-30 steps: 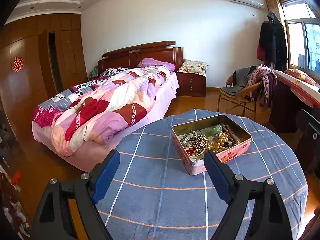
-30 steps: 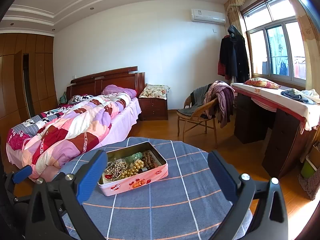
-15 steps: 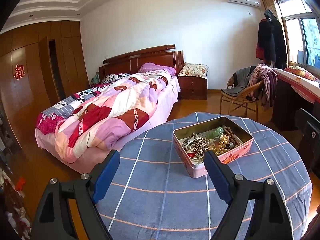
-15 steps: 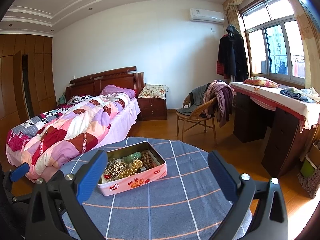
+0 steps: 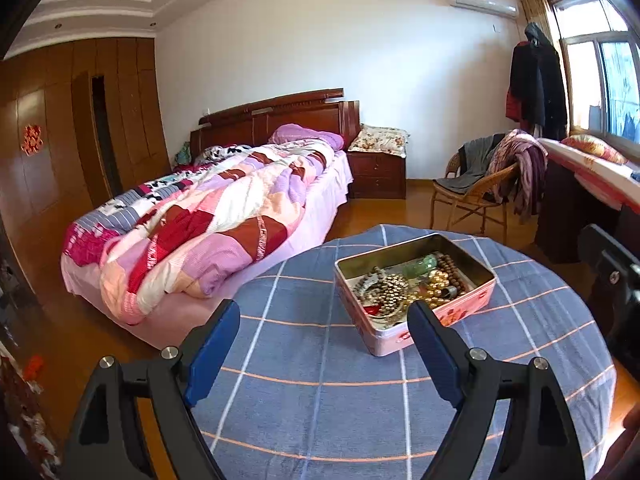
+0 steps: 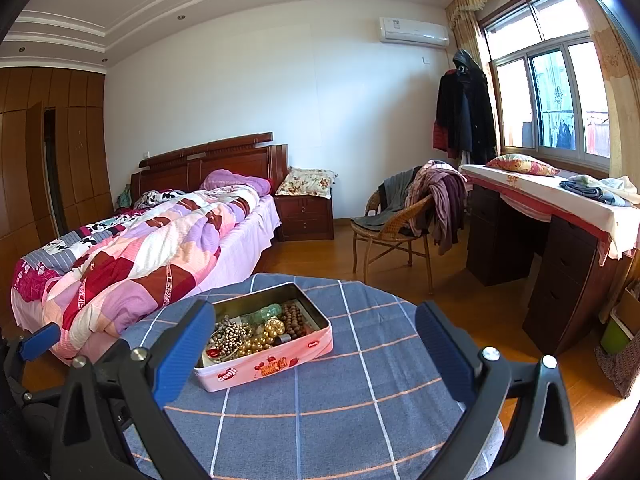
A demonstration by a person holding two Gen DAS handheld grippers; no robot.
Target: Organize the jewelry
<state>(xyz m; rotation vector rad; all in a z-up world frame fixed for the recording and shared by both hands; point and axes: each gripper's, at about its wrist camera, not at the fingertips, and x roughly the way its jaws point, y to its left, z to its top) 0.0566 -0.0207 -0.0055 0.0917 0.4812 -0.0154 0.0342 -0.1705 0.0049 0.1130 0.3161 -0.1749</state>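
At the bottom of the left wrist view the left gripper (image 5: 324,336) stands with its blue-padded jaws spread wide and nothing between them, poised above the blue checked tablecloth (image 5: 304,400). The right gripper (image 6: 316,340) fills the bottom of its own view in the same way, jaws wide apart and holding nothing; the left finger overlaps the near left corner of the tin in the picture (whether it touches cannot be told).

Just beyond the fingertips, in the middle of both frames, an open pink tin (image 5: 424,324) sits on the cloth, lidless, with red printed figures on its side. Inside lies a tangle of jewelry (image 5: 404,292): a heap of gold beads (image 6: 256,342) toward the near side, a string of pale silvery beads (image 6: 228,334) at the left, brown wooden beads (image 6: 294,318) at the right, a green bangle-like piece (image 6: 266,313) at the back, and something small and red at the near left corner.

Farther off, at the left of each frame, is a bed (image 6: 132,248) under a patchwork quilt; a wicker chair (image 6: 390,236) draped with clothes stands right of centre, and a covered desk (image 6: 560,200) lies under the window at the right.
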